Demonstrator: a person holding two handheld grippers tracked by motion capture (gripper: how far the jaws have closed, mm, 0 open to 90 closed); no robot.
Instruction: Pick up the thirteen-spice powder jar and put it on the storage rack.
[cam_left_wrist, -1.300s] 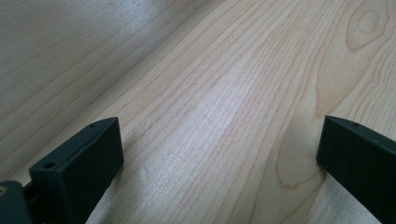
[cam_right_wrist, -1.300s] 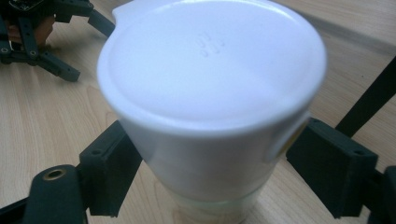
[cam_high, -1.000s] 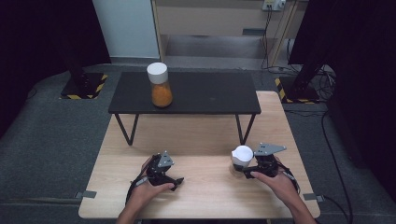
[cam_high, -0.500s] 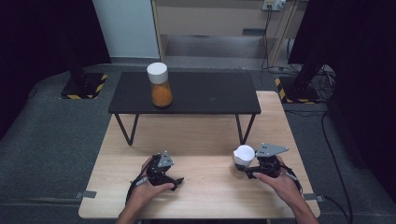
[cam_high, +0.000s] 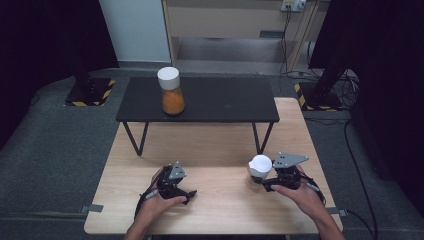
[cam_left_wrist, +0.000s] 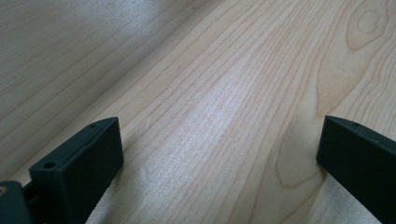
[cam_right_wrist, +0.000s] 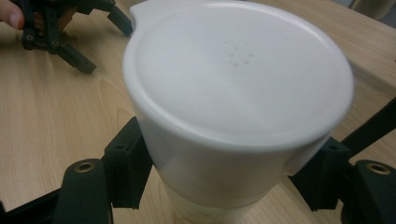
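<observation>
While the left tool (cam_high: 186, 192) rests released on the table (cam_high: 220, 150), a white-capped jar (cam_high: 260, 167) is gripped by the right tool (cam_high: 261, 181).

The jar is stood upright on the wooden table at its right front, and both black jaws are pressed against its sides just under the white cap (cam_right_wrist: 238, 74), as seen in the right gripper view; the jaws have just been closing onto it. The left tool's jaws are spread wide over bare wood, with nothing between them. A second jar (cam_high: 172, 92), white-capped and filled with orange, is stood on the black bench (cam_high: 225, 100) beyond, well apart from both tools.
</observation>
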